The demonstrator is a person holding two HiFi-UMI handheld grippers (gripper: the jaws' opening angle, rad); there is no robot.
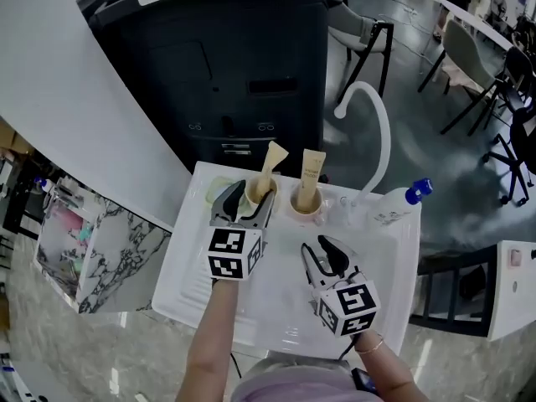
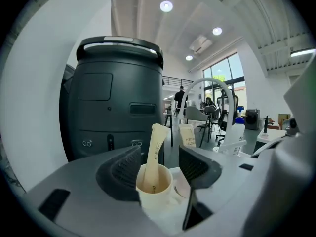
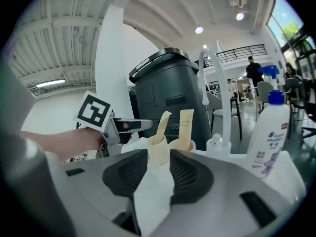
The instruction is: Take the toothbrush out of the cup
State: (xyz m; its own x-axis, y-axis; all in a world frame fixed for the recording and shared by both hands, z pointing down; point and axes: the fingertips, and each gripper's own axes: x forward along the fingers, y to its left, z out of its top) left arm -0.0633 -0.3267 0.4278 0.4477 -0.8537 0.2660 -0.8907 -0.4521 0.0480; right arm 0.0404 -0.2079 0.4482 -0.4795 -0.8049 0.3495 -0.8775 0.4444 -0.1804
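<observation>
As ribbed fingers (image 2: 123, 174) flank round cup (image 2: 154, 190), flat toothbrush (image 2: 156, 149)

Two cups stand side by side at the back of the table (image 1: 188, 266). The left cup (image 1: 258, 198) has the toothbrush (image 1: 273, 162) standing in it, and the right cup (image 1: 306, 208) has a tube (image 1: 312, 172) in it. The left claw (image 1: 249, 198) reaches in from the front, one jaw on either side of the left cup. The right claw (image 1: 322, 256) sits further forward, short of the right cup, with only bare table between its jaws. Right of the cups rises the faucet (image 1: 382, 132), and beyond it a bottle (image 1: 389, 212) stands at the right edge. Behind the table, close against its back, stands a bin (image 1: 218, 65).
</observation>
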